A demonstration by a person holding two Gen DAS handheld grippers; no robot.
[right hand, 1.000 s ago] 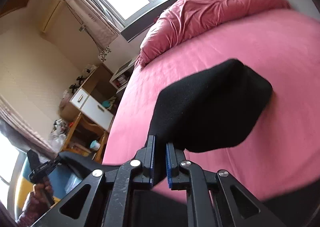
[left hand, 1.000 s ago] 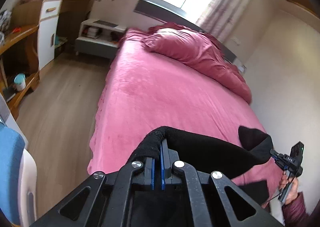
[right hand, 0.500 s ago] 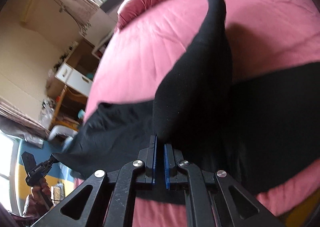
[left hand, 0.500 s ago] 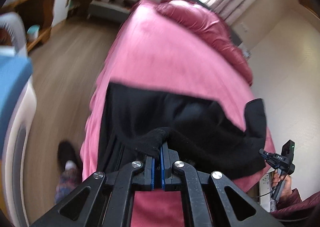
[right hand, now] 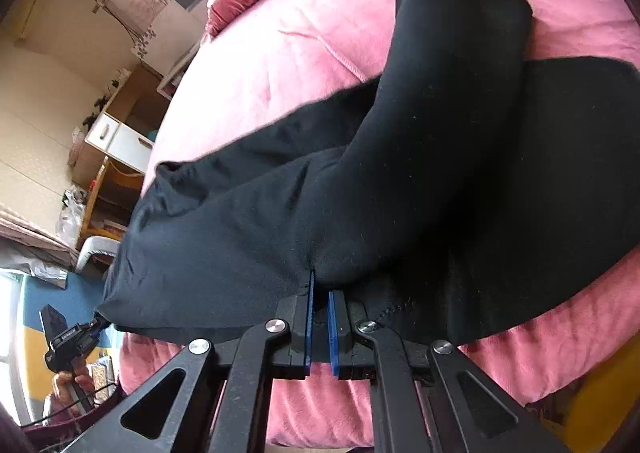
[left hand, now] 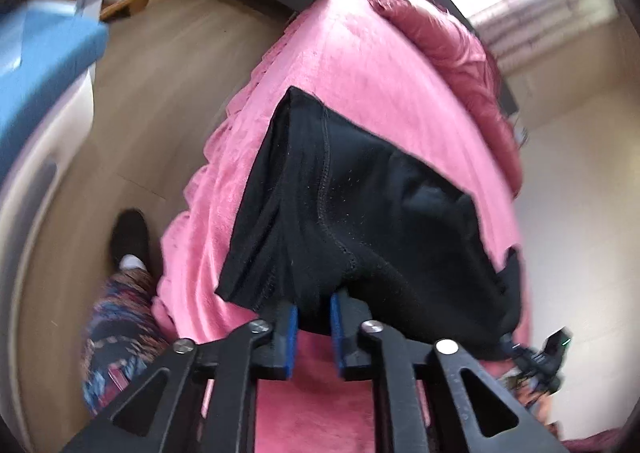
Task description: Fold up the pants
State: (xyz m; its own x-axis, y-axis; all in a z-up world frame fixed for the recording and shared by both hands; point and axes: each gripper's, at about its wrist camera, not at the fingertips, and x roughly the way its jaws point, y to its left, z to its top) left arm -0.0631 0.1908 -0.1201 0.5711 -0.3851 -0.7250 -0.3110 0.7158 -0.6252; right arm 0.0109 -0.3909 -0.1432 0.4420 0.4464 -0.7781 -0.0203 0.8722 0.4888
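Pants (left hand: pixel 360 205), black, spread across the near edge of the pink bed (left hand: pixel 360 65), one doubled layer lying over the rest, a seam running down toward the near hem. Left gripper (left hand: pixel 313 317) parted somewhat, a bunch of hem cloth sitting between its blue pads (left hand: pixel 292 333); firm grip or loose, cannot tell. Right gripper (right hand: pixel 318 313) nearly closed, pinching a thin edge of the pants (right hand: pixel 400 173) at the near side, one leg end raised and draped back over the bed (right hand: pixel 280 53). Rumpled duvet (left hand: pixel 452 41) at the far end. Wood floor (left hand: pixel 132 101) beside the bed.
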